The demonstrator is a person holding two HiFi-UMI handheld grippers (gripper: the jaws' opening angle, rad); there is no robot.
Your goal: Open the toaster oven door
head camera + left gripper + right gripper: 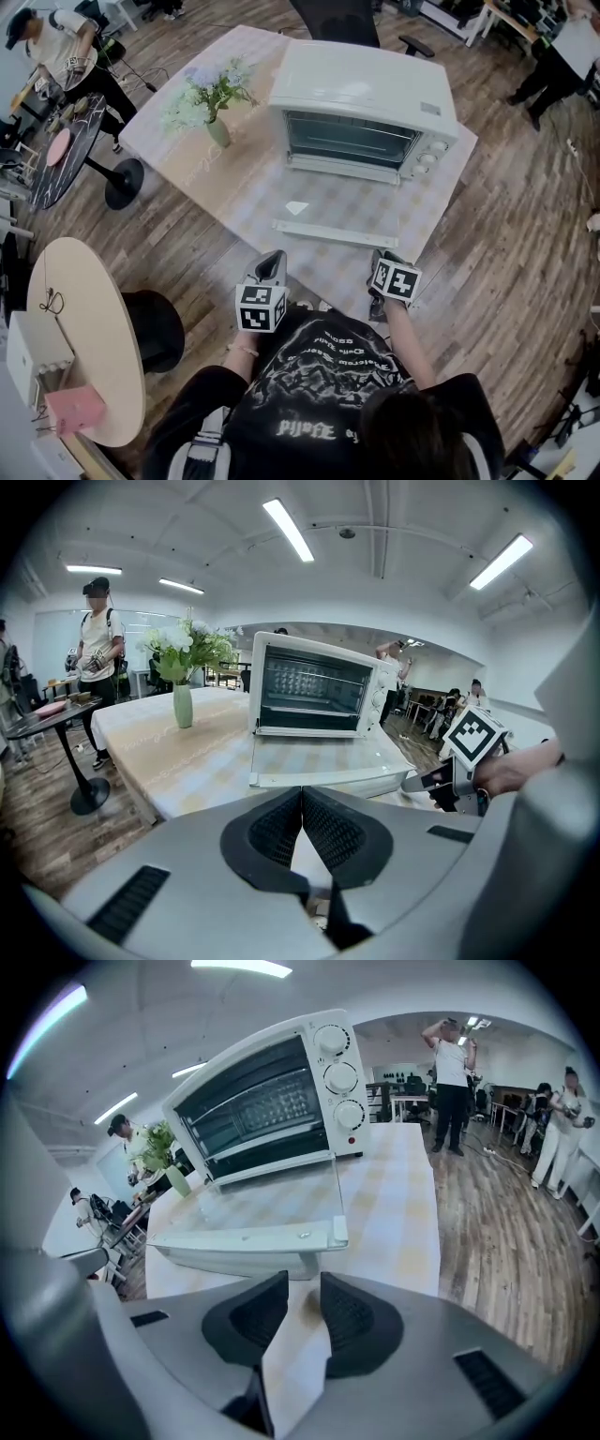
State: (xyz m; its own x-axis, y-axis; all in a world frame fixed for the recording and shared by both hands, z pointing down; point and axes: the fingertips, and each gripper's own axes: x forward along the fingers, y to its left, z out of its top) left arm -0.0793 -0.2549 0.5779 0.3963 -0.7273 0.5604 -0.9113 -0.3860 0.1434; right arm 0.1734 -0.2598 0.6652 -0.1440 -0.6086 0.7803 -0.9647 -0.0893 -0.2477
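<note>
The white toaster oven (366,89) stands on the table, and its glass door (339,202) lies folded down flat toward me, with the handle bar (335,233) at its near edge. My left gripper (273,262) is held just short of the table's near edge, left of the door; its jaws meet at the tips in the left gripper view (301,795) with nothing in them. My right gripper (381,260) hangs near the door's right front corner. In the right gripper view its jaws (303,1290) stand apart and empty, just short of the door handle (248,1241).
A vase of flowers (212,101) stands on the checked tablecloth (225,187) left of the oven. A round wooden table (89,319) and a black stool (155,328) are at my left. A person (66,47) stands at a dark round table (61,141); others (450,1063) stand on the right.
</note>
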